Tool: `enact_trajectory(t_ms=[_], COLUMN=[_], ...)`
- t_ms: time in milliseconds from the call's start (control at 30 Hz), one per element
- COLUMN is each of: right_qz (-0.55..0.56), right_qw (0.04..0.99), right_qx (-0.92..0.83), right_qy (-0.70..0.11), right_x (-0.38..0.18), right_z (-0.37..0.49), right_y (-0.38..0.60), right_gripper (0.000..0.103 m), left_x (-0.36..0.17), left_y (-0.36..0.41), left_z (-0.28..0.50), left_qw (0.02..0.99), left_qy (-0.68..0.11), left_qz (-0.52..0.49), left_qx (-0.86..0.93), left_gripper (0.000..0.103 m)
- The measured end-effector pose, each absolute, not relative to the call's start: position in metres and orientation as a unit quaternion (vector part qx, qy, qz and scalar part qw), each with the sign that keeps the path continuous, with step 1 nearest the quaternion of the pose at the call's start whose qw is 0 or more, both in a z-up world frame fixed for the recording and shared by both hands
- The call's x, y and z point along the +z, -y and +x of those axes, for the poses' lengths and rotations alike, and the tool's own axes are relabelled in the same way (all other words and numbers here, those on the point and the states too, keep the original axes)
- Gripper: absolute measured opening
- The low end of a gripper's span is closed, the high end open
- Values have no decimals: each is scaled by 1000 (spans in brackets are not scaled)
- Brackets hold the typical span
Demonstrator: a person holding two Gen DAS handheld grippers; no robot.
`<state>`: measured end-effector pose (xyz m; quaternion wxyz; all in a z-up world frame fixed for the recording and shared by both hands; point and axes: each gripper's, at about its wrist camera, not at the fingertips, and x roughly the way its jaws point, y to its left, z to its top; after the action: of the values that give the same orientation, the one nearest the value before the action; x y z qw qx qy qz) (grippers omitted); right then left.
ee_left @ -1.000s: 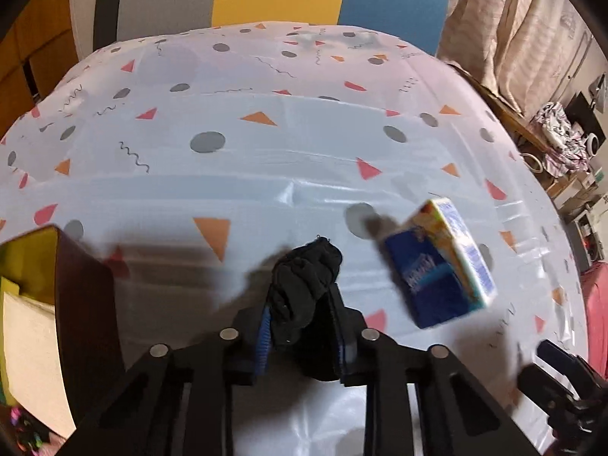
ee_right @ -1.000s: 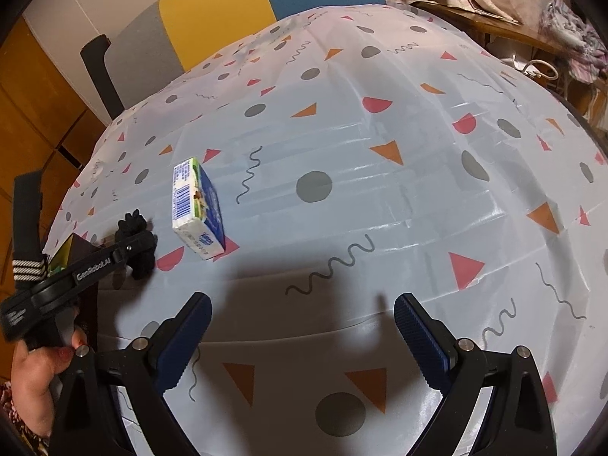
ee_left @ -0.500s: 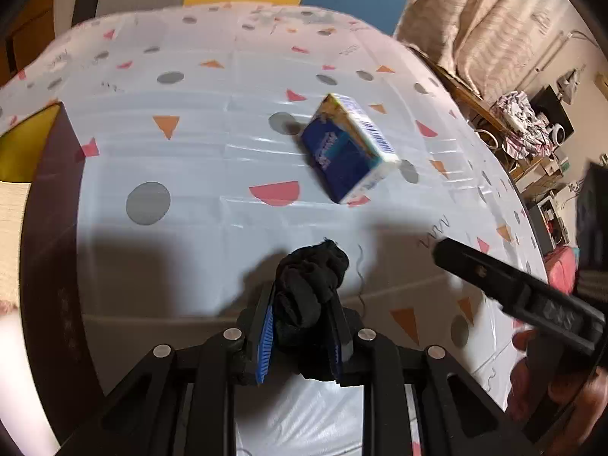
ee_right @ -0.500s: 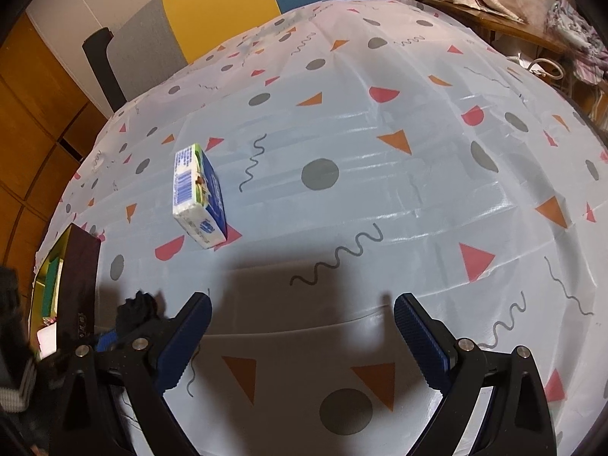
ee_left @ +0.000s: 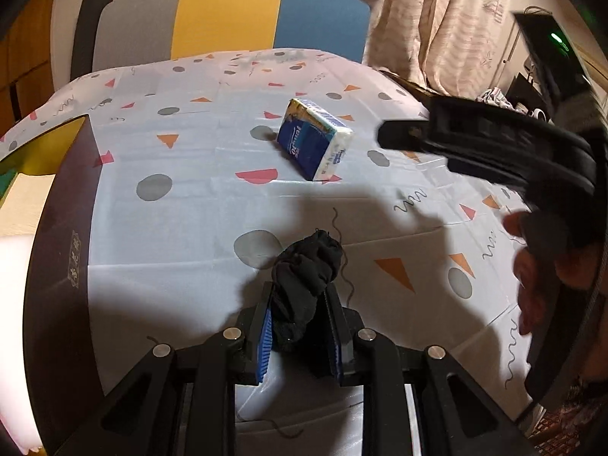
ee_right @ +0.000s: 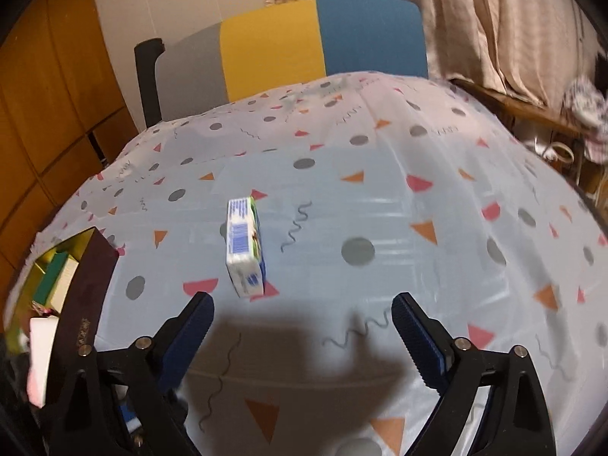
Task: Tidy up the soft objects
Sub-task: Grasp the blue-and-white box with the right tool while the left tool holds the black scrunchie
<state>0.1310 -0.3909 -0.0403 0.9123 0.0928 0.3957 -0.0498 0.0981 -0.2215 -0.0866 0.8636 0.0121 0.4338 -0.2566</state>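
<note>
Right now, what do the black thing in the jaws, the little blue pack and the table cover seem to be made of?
The black bundle looks like soft knit fabric, maybe a sock: matte, crumpled, loose threads. The pack seems to be tissues in thin printed plastic film, slightly glossy. The cover looks like plastic sheeting: it shines and keeps fold creases.

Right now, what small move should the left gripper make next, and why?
Probably carry the black sock left, over the dark box. The left gripper is shut on it, and the box is open beside it with soft items inside.
</note>
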Motion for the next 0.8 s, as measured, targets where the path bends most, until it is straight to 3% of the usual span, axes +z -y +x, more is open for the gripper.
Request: enact_trajectory(t_ms=[100, 267, 333, 367, 433, 800], right_qz=[99, 83, 88, 97, 106, 79], right_qw=[915, 904, 899, 895, 889, 895], right_qx=[-43, -27, -23, -20, -11, 8], right_qy=[-388, -418, -429, -436, -445, -438], right_x=[-40, -55, -62, -67, -74, -55], right_z=[148, 189, 199, 205, 210, 162], right_y=[386, 370, 368, 368, 366, 370], right_gripper=[91, 73, 54, 50, 29, 26], left_x=[-89, -91, -90, -91, -91, -93], left_y=[219, 209, 209, 209, 209, 204], left_z=[97, 94, 93, 92, 92, 97], left_qw=[863, 861, 862, 862, 863, 857], left_qy=[-430, -424, -422, -421, -419, -422], left_qz=[4, -21, -21, -20, -20, -42], left_qx=[-264, -281, -281, -281, -282, -294], left_gripper=[23, 23, 23, 23, 23, 24])
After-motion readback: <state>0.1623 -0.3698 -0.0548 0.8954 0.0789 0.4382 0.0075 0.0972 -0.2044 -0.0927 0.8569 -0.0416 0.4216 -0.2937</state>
